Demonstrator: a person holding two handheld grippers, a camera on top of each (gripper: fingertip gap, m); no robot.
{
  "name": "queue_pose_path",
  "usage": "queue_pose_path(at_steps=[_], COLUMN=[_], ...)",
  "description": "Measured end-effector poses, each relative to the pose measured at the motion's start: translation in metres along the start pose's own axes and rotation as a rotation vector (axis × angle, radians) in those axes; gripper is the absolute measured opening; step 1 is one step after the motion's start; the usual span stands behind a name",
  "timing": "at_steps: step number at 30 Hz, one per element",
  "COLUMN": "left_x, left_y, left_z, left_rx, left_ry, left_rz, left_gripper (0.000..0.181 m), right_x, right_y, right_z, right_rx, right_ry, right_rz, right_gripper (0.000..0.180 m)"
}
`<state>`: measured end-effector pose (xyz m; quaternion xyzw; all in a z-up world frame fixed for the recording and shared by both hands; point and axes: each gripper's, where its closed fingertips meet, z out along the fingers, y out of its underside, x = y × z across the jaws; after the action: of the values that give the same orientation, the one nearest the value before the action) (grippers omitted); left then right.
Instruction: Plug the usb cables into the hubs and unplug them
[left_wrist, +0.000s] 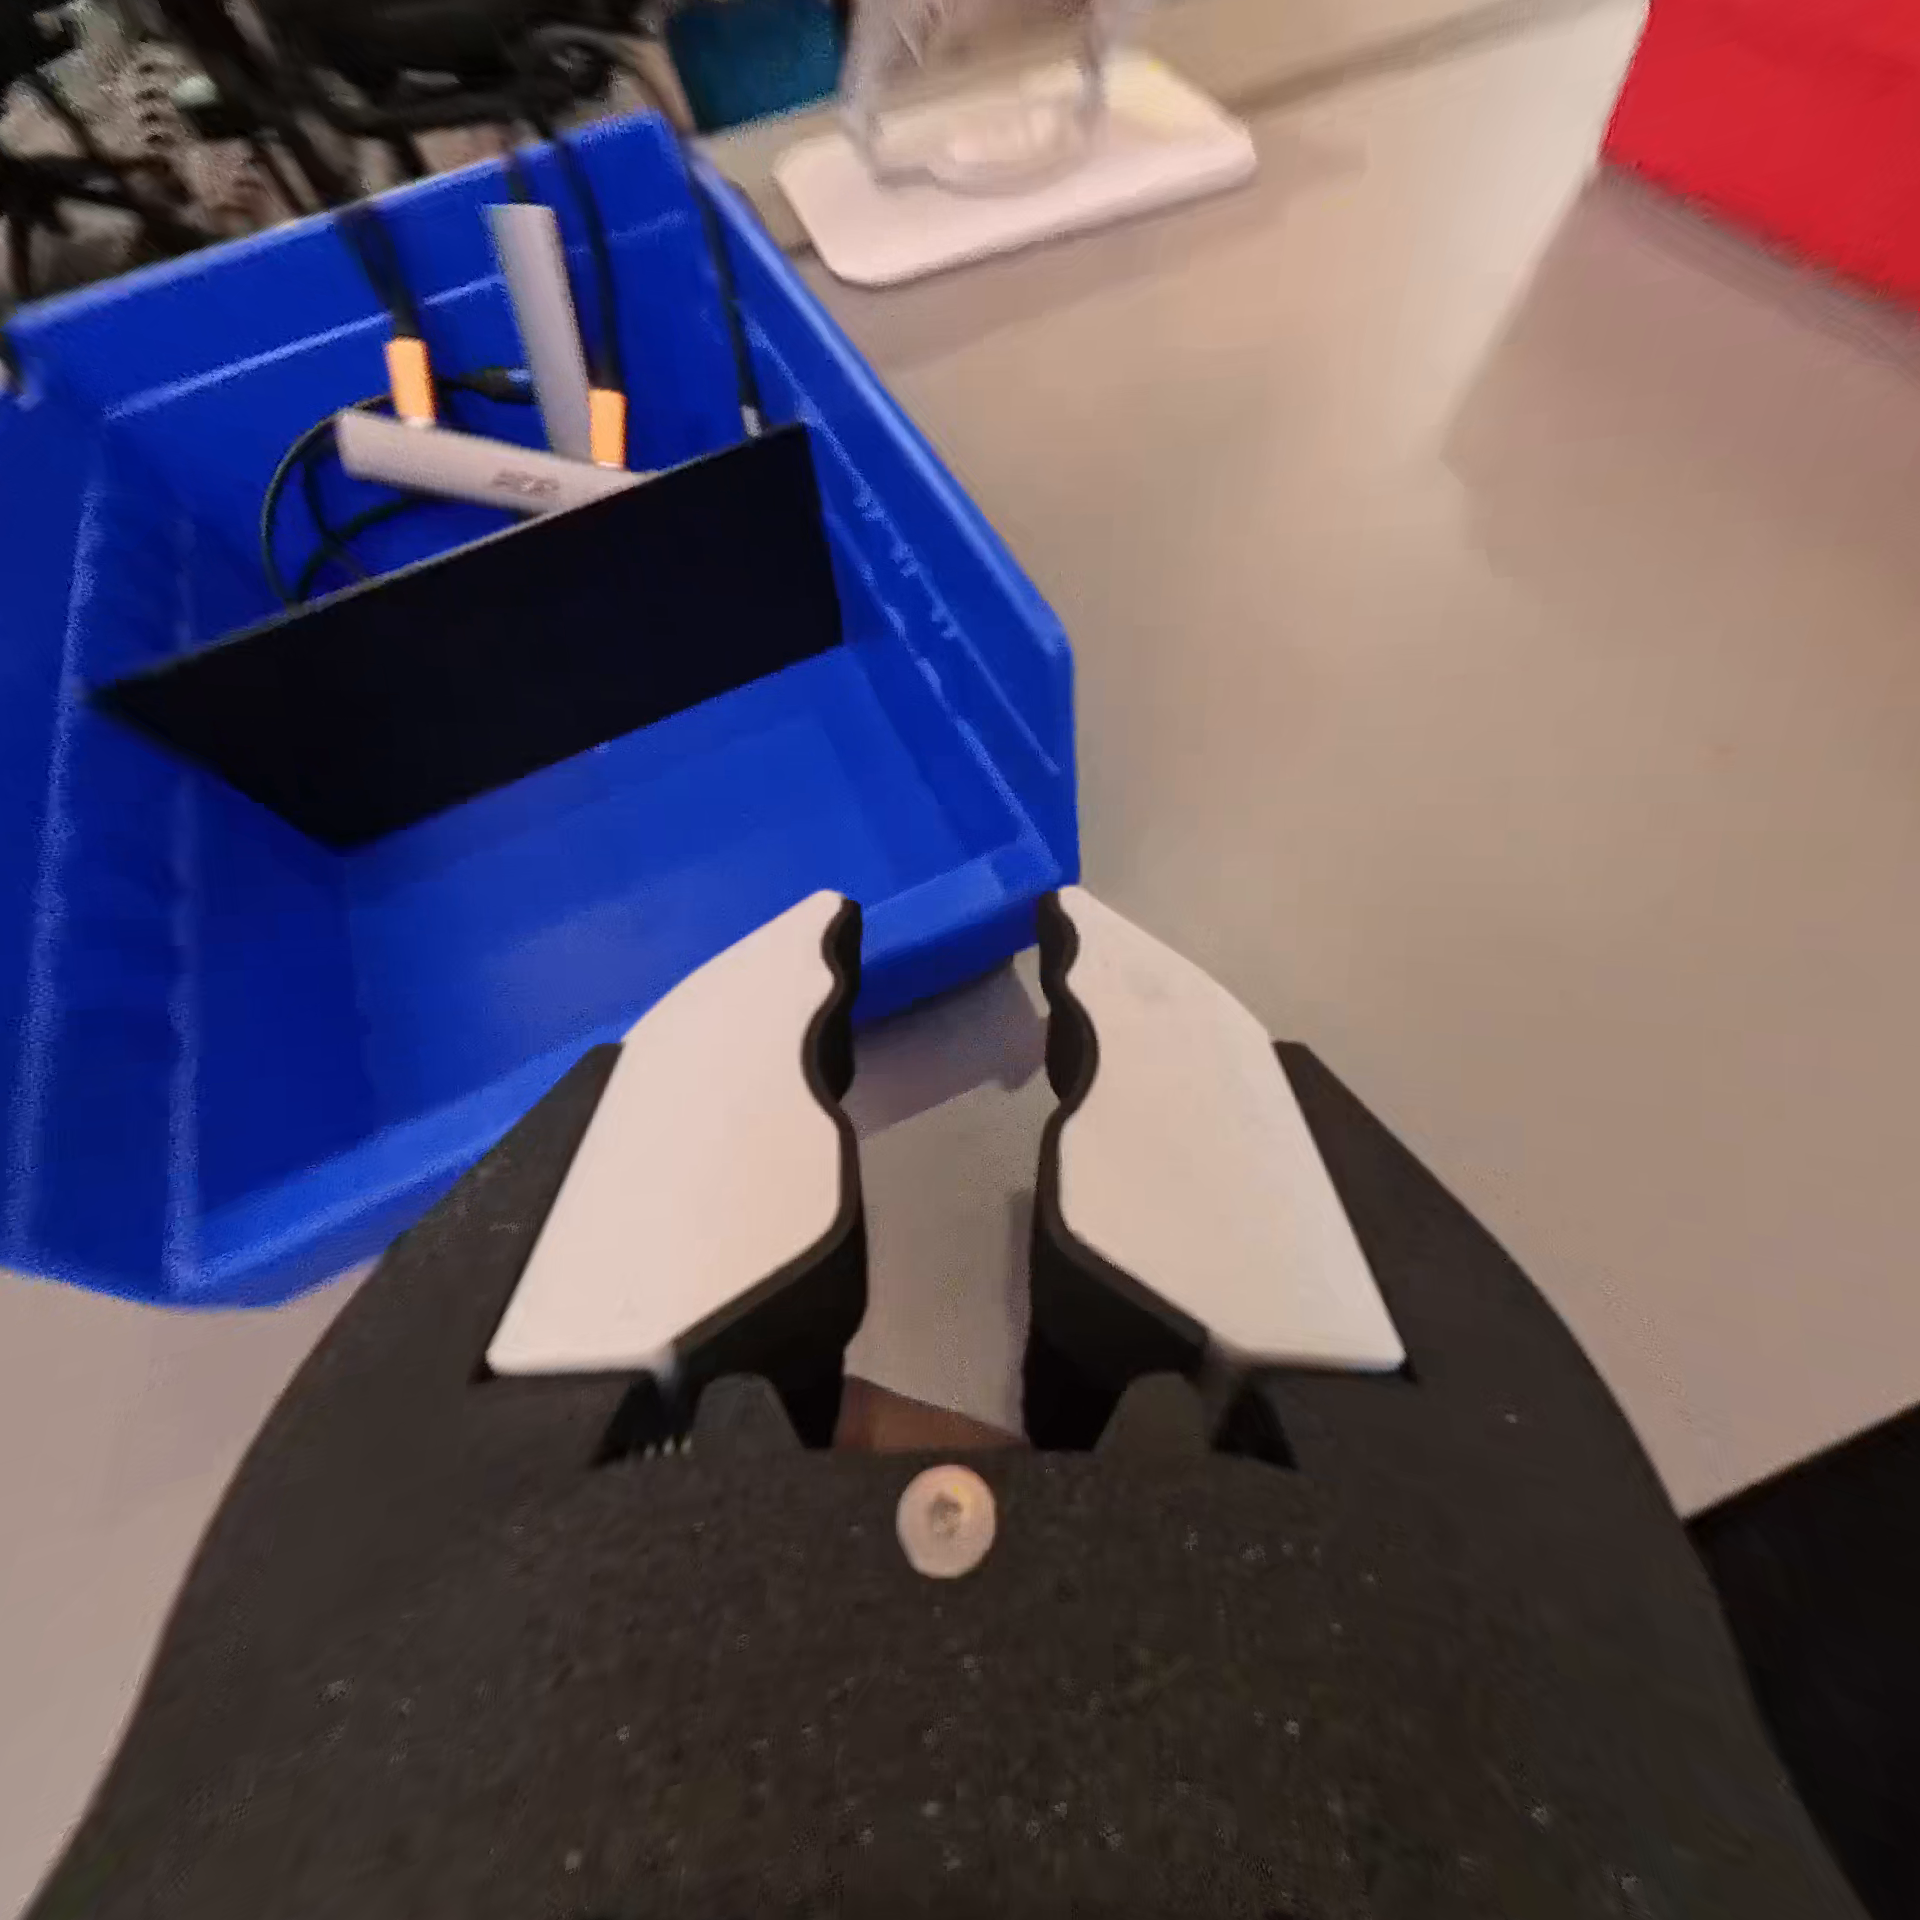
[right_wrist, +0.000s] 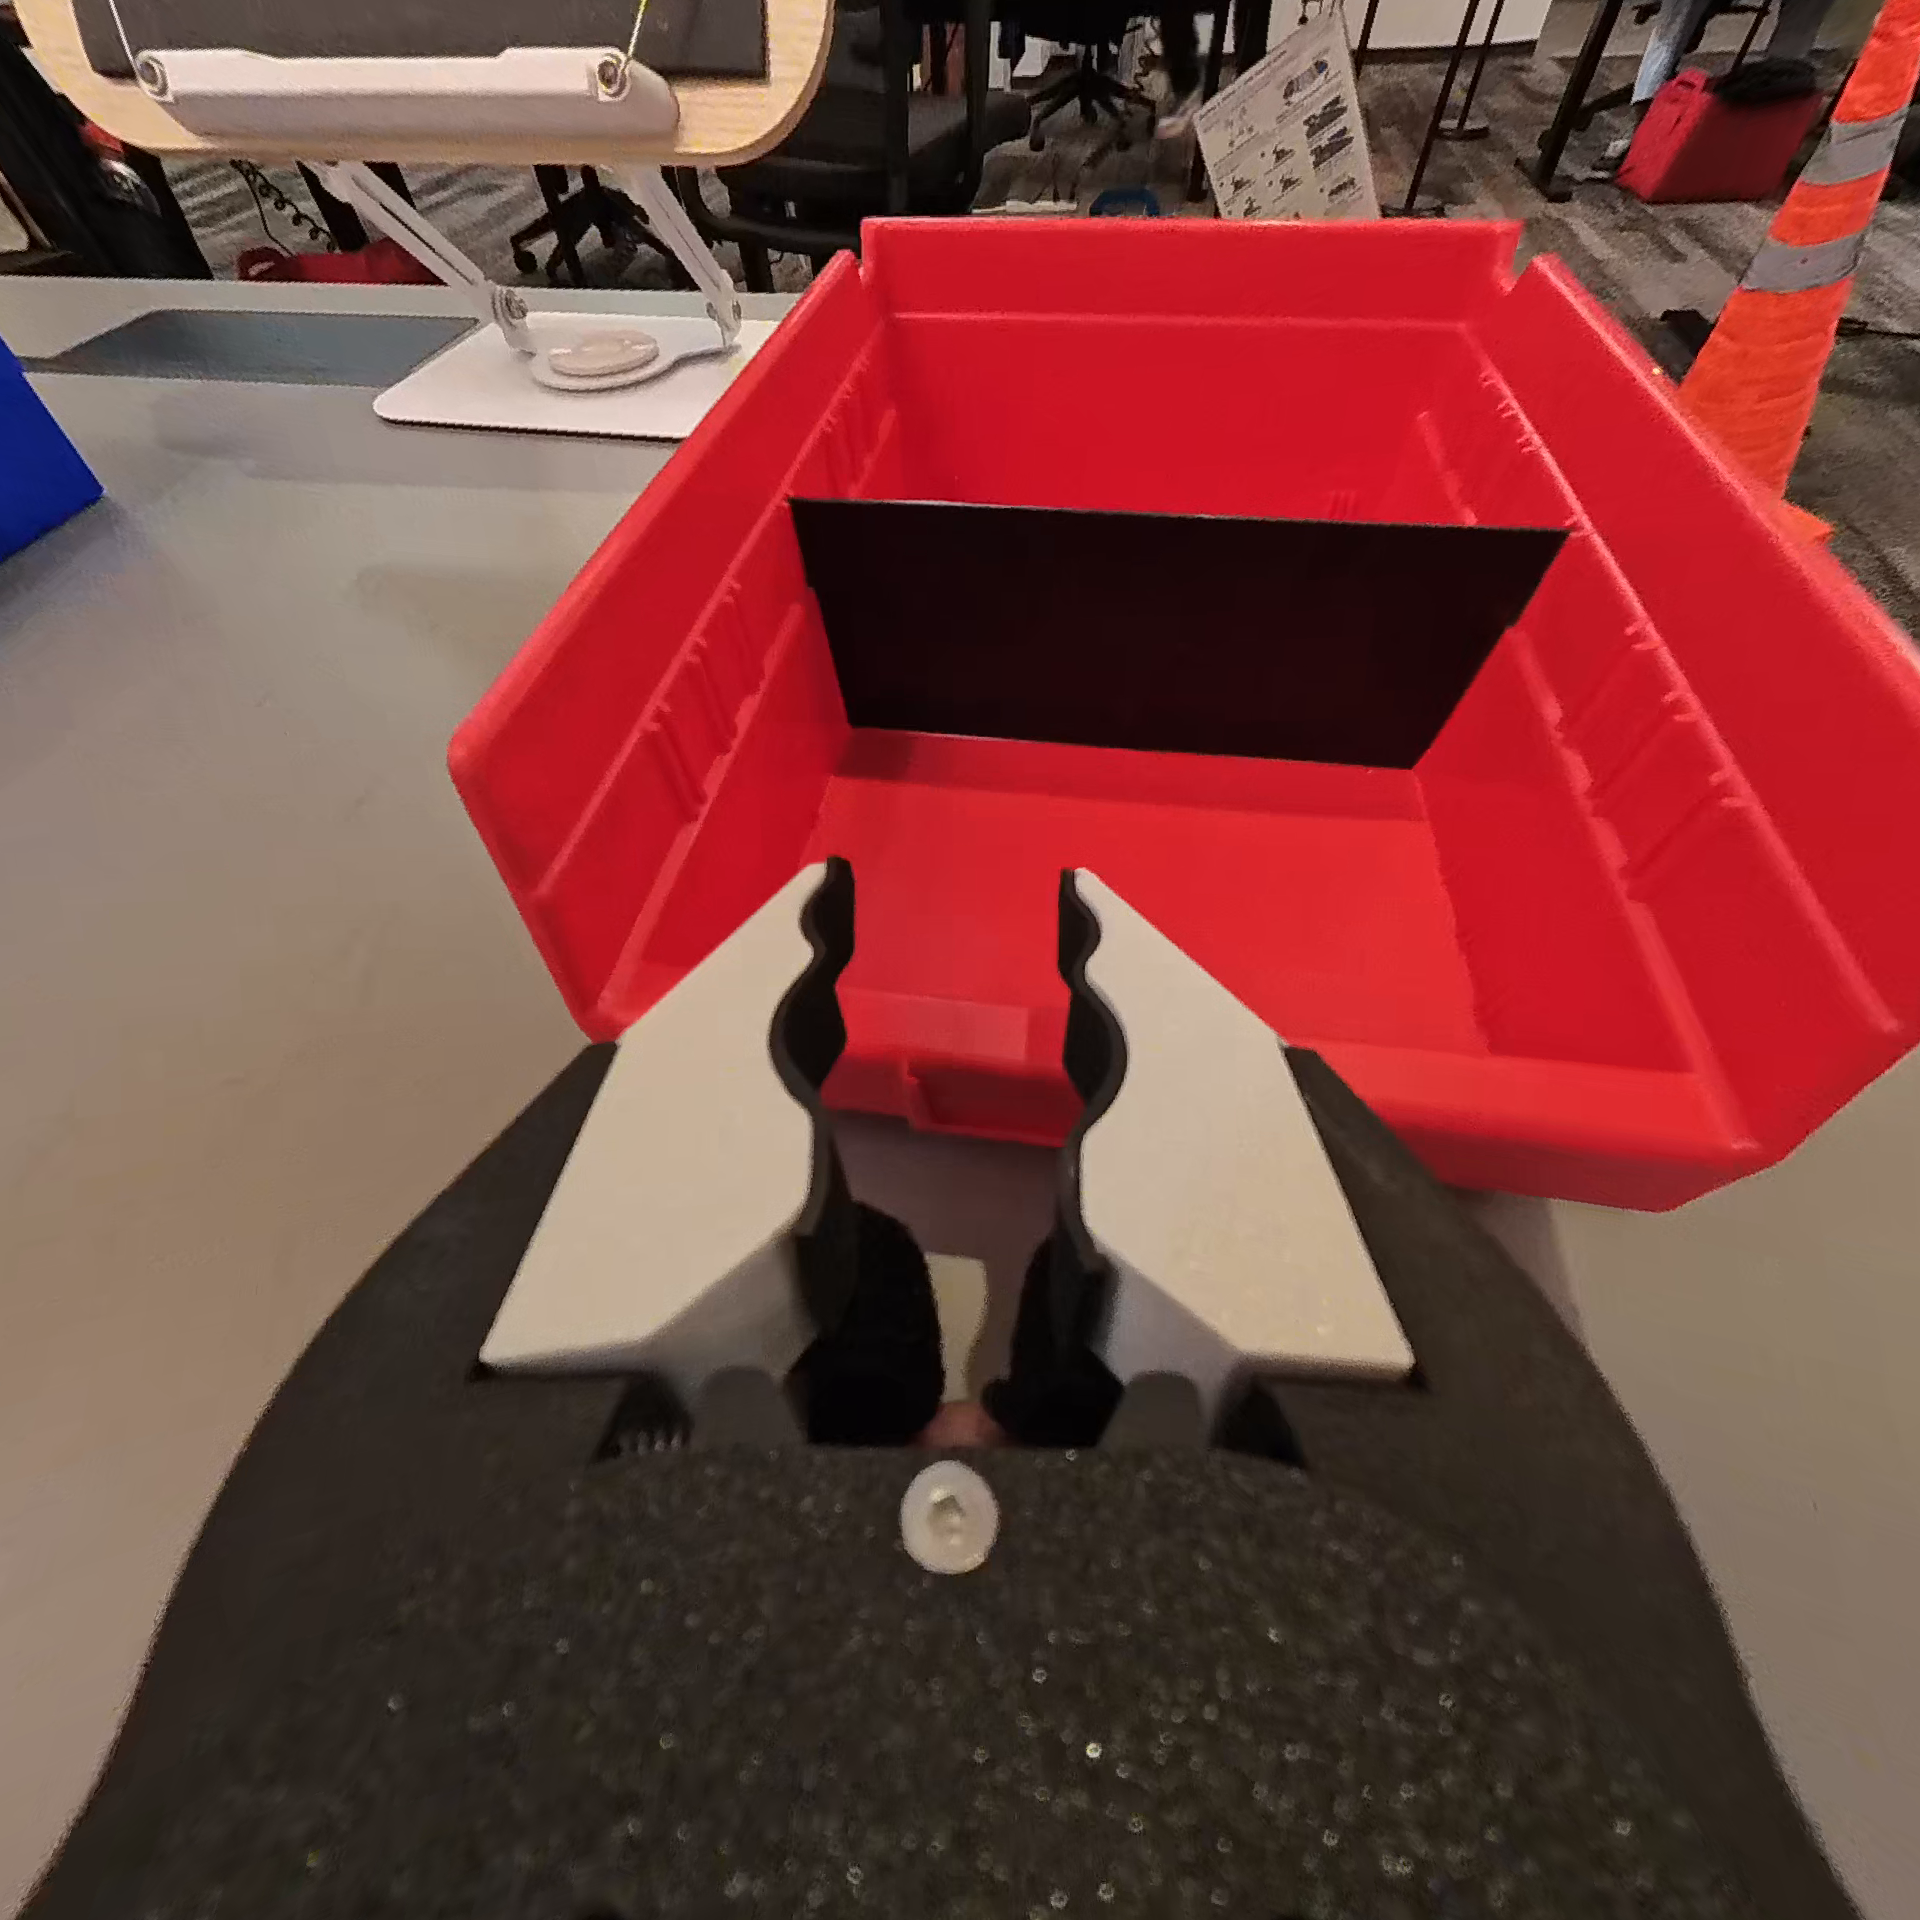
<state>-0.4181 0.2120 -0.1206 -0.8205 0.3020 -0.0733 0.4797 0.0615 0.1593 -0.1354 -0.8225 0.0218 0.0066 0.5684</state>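
In the left wrist view a blue bin (left_wrist: 935, 561) sits on the table with a black divider (left_wrist: 488, 644). Behind the divider lie two grey USB hubs (left_wrist: 447, 468) (left_wrist: 540, 322) with black cables ending in orange plugs (left_wrist: 403, 384) (left_wrist: 605, 424), each plug touching a hub. My left gripper (left_wrist: 948, 914) is open and empty at the bin's near right corner. In the right wrist view a red bin (right_wrist: 644, 727) with a black divider (right_wrist: 1164, 623) has nothing in it. My right gripper (right_wrist: 956, 883) is open and empty over its front edge.
A white stand base (left_wrist: 1018, 197) stands behind the blue bin, also in the right wrist view (right_wrist: 540, 395). The red bin's edge (left_wrist: 1766, 125) shows at far right of the left view, the blue bin's corner (right_wrist: 31, 457) at the right view's left. An orange cone (right_wrist: 1808, 249) stands beyond the grey table (right_wrist: 260, 779).
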Motion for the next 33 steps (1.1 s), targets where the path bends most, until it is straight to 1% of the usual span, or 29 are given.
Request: queue_pose_path(at_steps=[2,3,4,8,9,11,13,14,16,20,25,27,29,32,33], left_x=[-0.015,-0.024,-0.031,-0.055,-0.066,-0.097,-0.119,-0.128,-0.142,-0.157,-0.170,-0.169,-0.170,-0.176,-0.175], left_y=[-0.009,-0.017,-0.025,-0.057,-0.062,-0.073,-0.071,-0.067,-0.061,-0.047,-0.050,-0.057,-0.060,-0.058,-0.057], left_z=[0.002,0.005,0.008,0.035,0.045,0.069,0.097,0.111,0.138,0.174,0.199,0.205,0.207,0.206,0.205], left_rx=[-0.070,-0.085,-0.105,-0.173,-0.201,-0.255,-0.359,-0.418,-0.503,-0.611,-0.509,-0.441,-0.402,-0.385,-0.393], left_ry=[-0.065,-0.090,-0.077,0.086,0.101,0.079,0.104,0.125,0.139,0.138,0.135,0.184,0.231,0.228,0.236], left_rz=[0.223,0.298,0.334,0.259,0.249,0.244,0.208,0.165,0.041,-0.306,-0.699,-0.877,-1.014,-1.090,-1.083], left_gripper=[0.031,0.030,0.029,0.032,0.033,0.037,0.041,0.047,0.047,0.052,0.051,0.050,0.049,0.029,0.028], right_x=[0.000,0.000,-0.001,-0.004,-0.004,-0.005,-0.006,-0.006,-0.006,-0.005,-0.004,-0.005,-0.005,-0.005,-0.006], right_y=[0.001,0.000,-0.001,0.001,0.002,0.002,0.003,0.003,0.005,0.007,0.011,0.012,0.013,0.013,0.014], right_z=[0.000,0.000,-0.001,-0.001,0.000,0.000,0.000,0.000,0.000,-0.001,-0.004,-0.004,-0.003,-0.004,-0.004], right_rx=[-0.005,-0.005,0.000,-0.008,-0.015,-0.018,-0.019,-0.022,-0.029,-0.037,-0.046,-0.054,-0.056,-0.059,-0.063], right_ry=[-0.004,-0.007,-0.013,-0.032,-0.032,-0.033,-0.036,-0.036,-0.035,-0.033,-0.038,-0.045,-0.050,-0.057,-0.061], right_rz=[-0.001,0.007,0.019,0.038,0.035,0.034,0.033,0.032,0.028,0.031,0.047,0.055,0.060,0.070,0.075], right_gripper=[0.038,0.038,0.038,0.038,0.038,0.038,0.038,0.038,0.038,0.038,0.038,0.038,0.038,0.038,0.038])
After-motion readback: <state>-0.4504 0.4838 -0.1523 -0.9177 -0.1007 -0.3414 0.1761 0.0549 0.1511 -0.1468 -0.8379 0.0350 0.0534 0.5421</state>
